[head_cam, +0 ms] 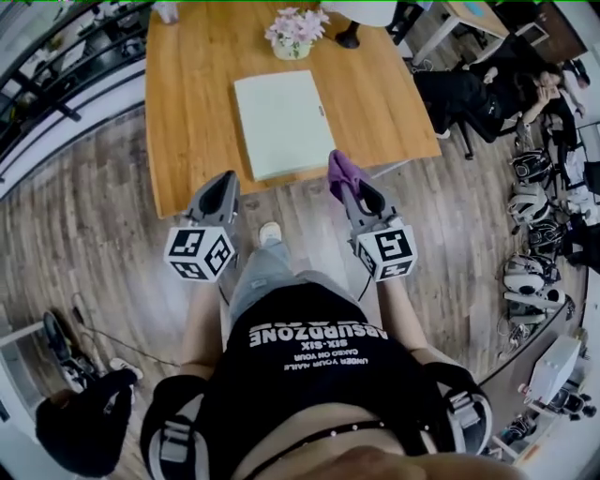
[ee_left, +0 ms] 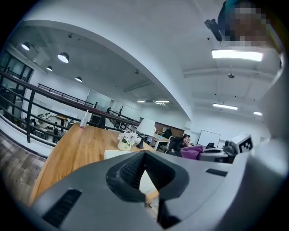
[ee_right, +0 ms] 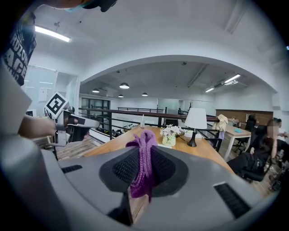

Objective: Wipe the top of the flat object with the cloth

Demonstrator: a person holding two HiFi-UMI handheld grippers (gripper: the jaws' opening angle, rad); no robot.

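Observation:
The flat pale slab lies on the wooden table, near its front edge; its near end shows pale in the left gripper view. My right gripper hovers just off that edge, right of the slab's near corner, shut on a purple cloth. The cloth hangs bunched between the jaws of the right gripper. My left gripper is level with it, left of the slab and short of the table. Its jaws meet at the tips with nothing between them.
A flower pot and a lamp base stand behind the slab, with a cup at the far left corner. A seated person is to the right of the table. Equipment lies on the floor at right. A railing runs along the left.

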